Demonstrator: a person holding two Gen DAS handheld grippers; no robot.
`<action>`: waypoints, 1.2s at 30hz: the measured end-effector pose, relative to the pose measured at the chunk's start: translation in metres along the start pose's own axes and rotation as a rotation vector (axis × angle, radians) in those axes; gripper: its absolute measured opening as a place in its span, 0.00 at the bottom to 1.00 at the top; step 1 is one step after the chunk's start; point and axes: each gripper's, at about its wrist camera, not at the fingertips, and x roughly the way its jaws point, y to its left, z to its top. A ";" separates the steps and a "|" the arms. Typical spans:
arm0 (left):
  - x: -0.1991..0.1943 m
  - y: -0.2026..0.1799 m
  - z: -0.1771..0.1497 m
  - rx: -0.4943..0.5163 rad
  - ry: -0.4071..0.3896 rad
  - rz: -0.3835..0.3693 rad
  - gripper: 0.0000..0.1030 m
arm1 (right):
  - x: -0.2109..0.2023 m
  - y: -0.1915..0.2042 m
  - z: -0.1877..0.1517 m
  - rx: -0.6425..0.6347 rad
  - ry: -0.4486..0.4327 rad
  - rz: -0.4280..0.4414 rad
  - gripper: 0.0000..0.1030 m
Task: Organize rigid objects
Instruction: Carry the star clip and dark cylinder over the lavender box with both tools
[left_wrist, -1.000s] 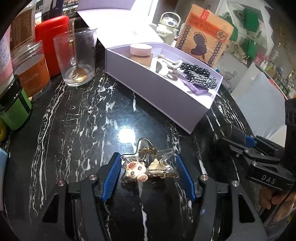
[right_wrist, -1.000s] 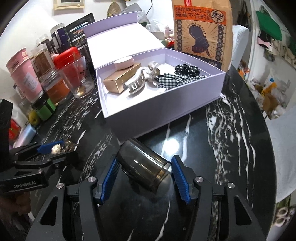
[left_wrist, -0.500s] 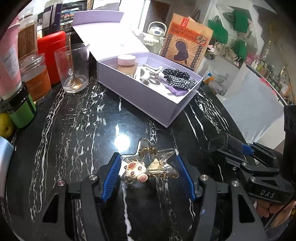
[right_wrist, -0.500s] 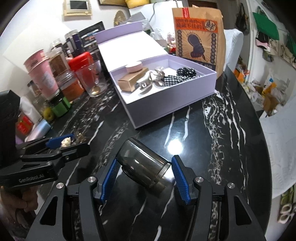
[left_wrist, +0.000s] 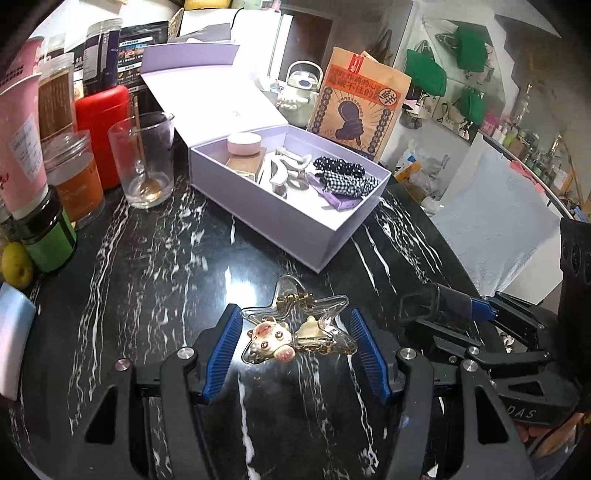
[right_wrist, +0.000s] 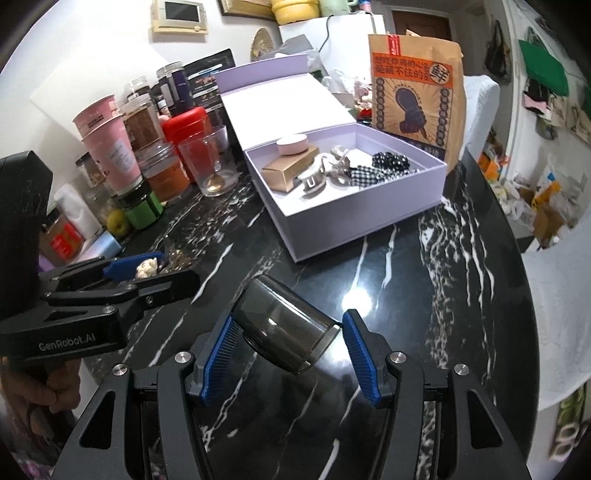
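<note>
Left claw (left_wrist: 297, 349): blue pads either side of a clear star-shaped hair clip (left_wrist: 299, 325) with a small cat charm; the left pad touches it, the right pad sits at its tip, so gripping it. Right claw (right_wrist: 286, 347): a smoky grey translucent cup (right_wrist: 284, 328) lies tilted between the pads, left pad against it, a slight gap at the right; a firm grip cannot be confirmed. Both are held just above the black marbled surface (right_wrist: 424, 266). Beyond, an open lilac box (left_wrist: 295, 218) holds a gold carton (right_wrist: 290, 171), a pink round tin (right_wrist: 293, 144), a pale claw clip (left_wrist: 284, 168) and checked scrunchies (left_wrist: 347, 181). Left of the box: a drinking glass (left_wrist: 146, 158) with a spoon, a red canister (left_wrist: 103, 129), jars.
</note>
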 end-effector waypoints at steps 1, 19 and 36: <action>0.002 0.000 0.003 0.002 0.000 -0.002 0.59 | 0.001 -0.001 0.002 0.000 0.000 -0.003 0.56; 0.021 0.011 0.055 0.027 -0.016 -0.006 0.59 | 0.019 -0.016 0.047 -0.013 -0.021 -0.015 0.56; 0.036 0.017 0.120 0.045 -0.074 0.014 0.59 | 0.022 -0.030 0.116 -0.071 -0.098 -0.038 0.56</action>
